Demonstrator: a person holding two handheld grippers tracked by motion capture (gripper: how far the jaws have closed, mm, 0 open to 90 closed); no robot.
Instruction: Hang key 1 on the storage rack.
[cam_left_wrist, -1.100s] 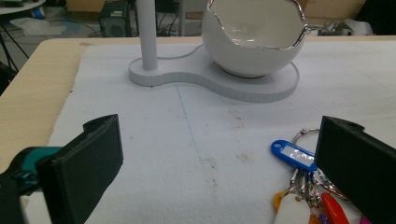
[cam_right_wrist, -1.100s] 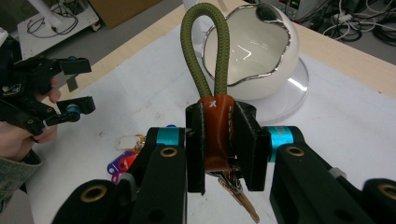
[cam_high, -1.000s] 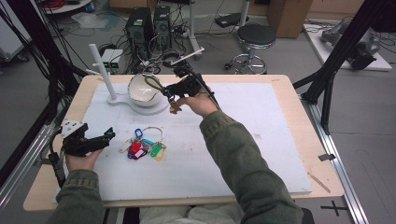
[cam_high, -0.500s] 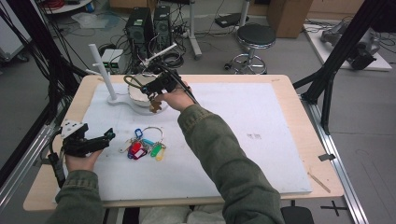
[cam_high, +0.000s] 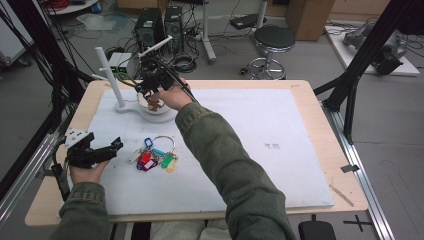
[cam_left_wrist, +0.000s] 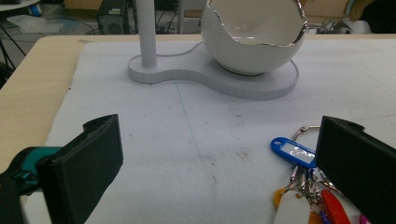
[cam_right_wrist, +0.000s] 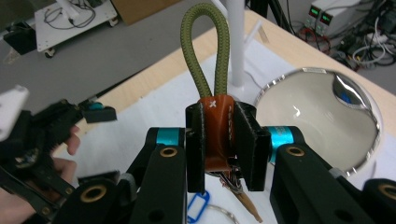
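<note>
My right gripper (cam_right_wrist: 219, 140) is shut on a brown leather key fob (cam_right_wrist: 215, 135) with an olive-green cord loop (cam_right_wrist: 205, 56) standing up from it. In the high view the right gripper (cam_high: 150, 91) holds the fob (cam_high: 155, 104) just over the white bowl (cam_high: 159, 111) on a white stand (cam_high: 121, 106) with an upright post (cam_high: 110, 77). A bunch of keys with coloured tags (cam_high: 155, 157) lies on the white mat in front of the stand. My left gripper (cam_high: 115, 146) rests open, left of the bunch. In its own view the left gripper (cam_left_wrist: 219, 154) faces the bowl (cam_left_wrist: 254, 42), the key bunch (cam_left_wrist: 303, 179) by its right jaw.
A white mat (cam_high: 260, 135) covers most of the wooden table (cam_high: 320, 100). Black frame struts (cam_high: 360, 65) stand at the table's right and left sides. A stool (cam_high: 272, 42) and computer cases (cam_high: 160, 25) sit on the floor behind the table.
My right gripper has carried the fob left and farther back, from beside the bowl to over it near the post. The left gripper and the key bunch have stayed put.
</note>
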